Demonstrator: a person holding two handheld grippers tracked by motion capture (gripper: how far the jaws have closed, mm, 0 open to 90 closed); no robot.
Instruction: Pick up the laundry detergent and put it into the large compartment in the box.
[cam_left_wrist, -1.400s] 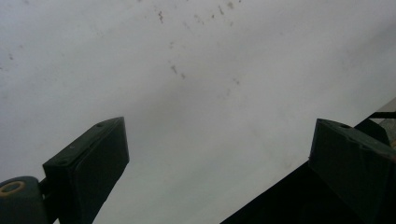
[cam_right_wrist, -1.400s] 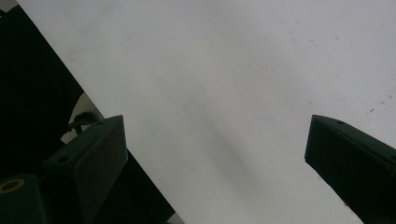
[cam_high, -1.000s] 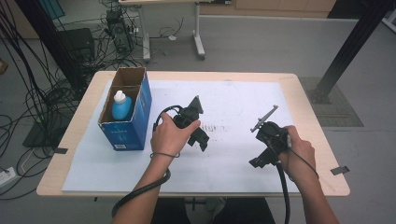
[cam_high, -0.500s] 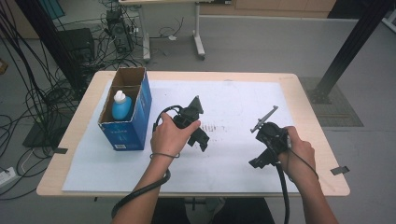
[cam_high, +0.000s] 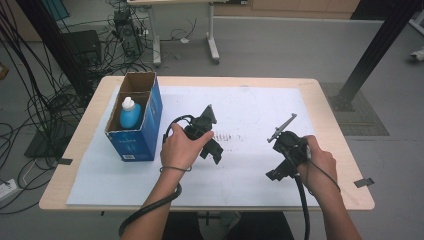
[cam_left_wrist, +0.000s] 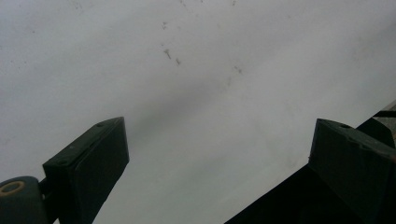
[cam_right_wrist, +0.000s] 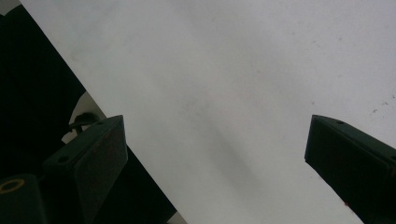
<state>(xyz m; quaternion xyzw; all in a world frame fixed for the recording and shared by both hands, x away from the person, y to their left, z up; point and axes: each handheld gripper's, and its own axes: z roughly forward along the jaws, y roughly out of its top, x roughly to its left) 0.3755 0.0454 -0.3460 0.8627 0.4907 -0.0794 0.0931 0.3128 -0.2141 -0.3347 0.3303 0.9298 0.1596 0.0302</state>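
**Both grippers low over the white sheet, jaws wide and empty**

Here we are at the table (cam_high: 85, 150), and the left gripper (cam_high: 214, 150) sits near the middle of the white sheet (cam_high: 250, 105), the left hand (cam_high: 179, 148) wrapped around its body. From the left gripper view its two black jaws stand far apart, with bare, lightly smudged paper between them and nothing in their grasp. The grey plate on top of it tilts up toward the far side of the table.

Over to the right gripper (cam_high: 276, 172), held by the right hand (cam_high: 316, 162) close to the near right part of the sheet. Its jaws are spread wide too in the right gripper view, plain white paper between them, and they grip nothing. Its own grey plate pokes up and away at an angle.

The nearest thing to the left gripper is the blue cardboard box (cam_high: 135, 122), standing open-topped at the left edge of the sheet. It is just beside the left hand, not touching it. Inside stands a blue bottle (cam_high: 130, 114) with a white cap, upright, in the nearer part of the box. A faint patch of dark marks (cam_high: 231, 136) lies on the paper between the two grippers. The two grippers are well apart from each other.
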